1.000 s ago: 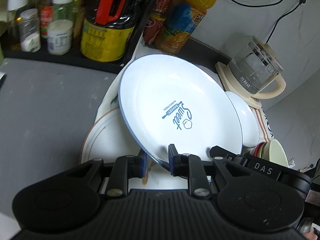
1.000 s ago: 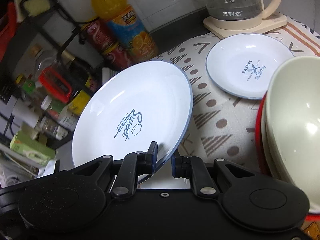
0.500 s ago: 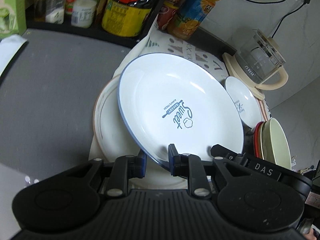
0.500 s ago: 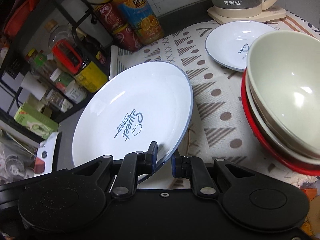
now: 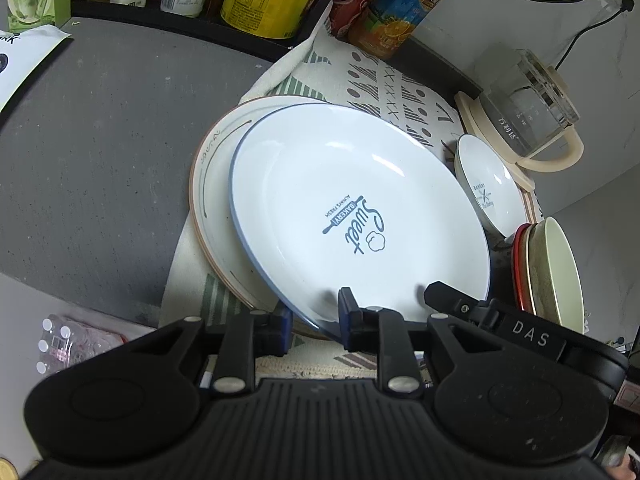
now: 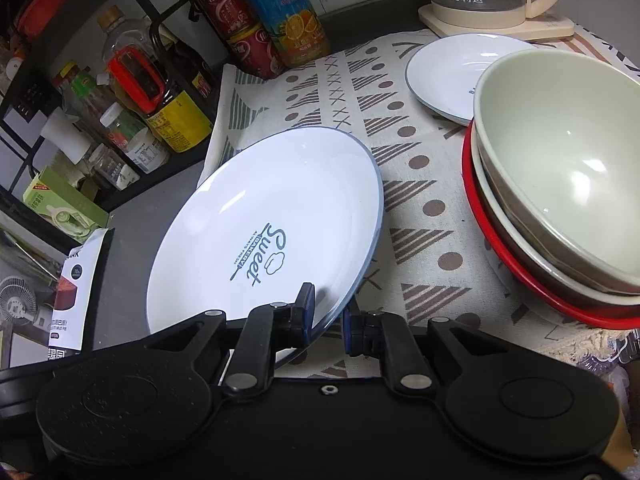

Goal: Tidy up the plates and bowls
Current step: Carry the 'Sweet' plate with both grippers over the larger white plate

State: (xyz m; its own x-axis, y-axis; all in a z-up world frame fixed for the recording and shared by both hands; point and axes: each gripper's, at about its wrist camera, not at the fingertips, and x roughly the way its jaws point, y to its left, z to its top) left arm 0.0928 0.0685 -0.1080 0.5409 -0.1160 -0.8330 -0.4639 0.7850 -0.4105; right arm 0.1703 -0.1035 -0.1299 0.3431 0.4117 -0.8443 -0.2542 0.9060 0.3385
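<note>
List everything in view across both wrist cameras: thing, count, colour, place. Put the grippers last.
Sweet plate: 1, white with blue rim, tilted over the brown-rimmed plate, gripped at its near edge.
Brown-rimmed plate: 1, white, flat on the cloth, under the Sweet plate.
Small plate: 1, white with blue rim, on the cloth before the kettle.
Bowls: a nested stack, cream over red, right side of the cloth; count unclear.
Cloth: 1, cream, patterned, on the grey counter.
Kettle: 1, glass, cream base, back right.
Juice bottle: 1, orange, back.
Red cans: 2, stacked beside the juice bottle.
Condiment bottles: several, on the black rack, left.
Left gripper: black, clamped on the Sweet plate's rim.
Right gripper: black, clamped on the same rim.
</note>
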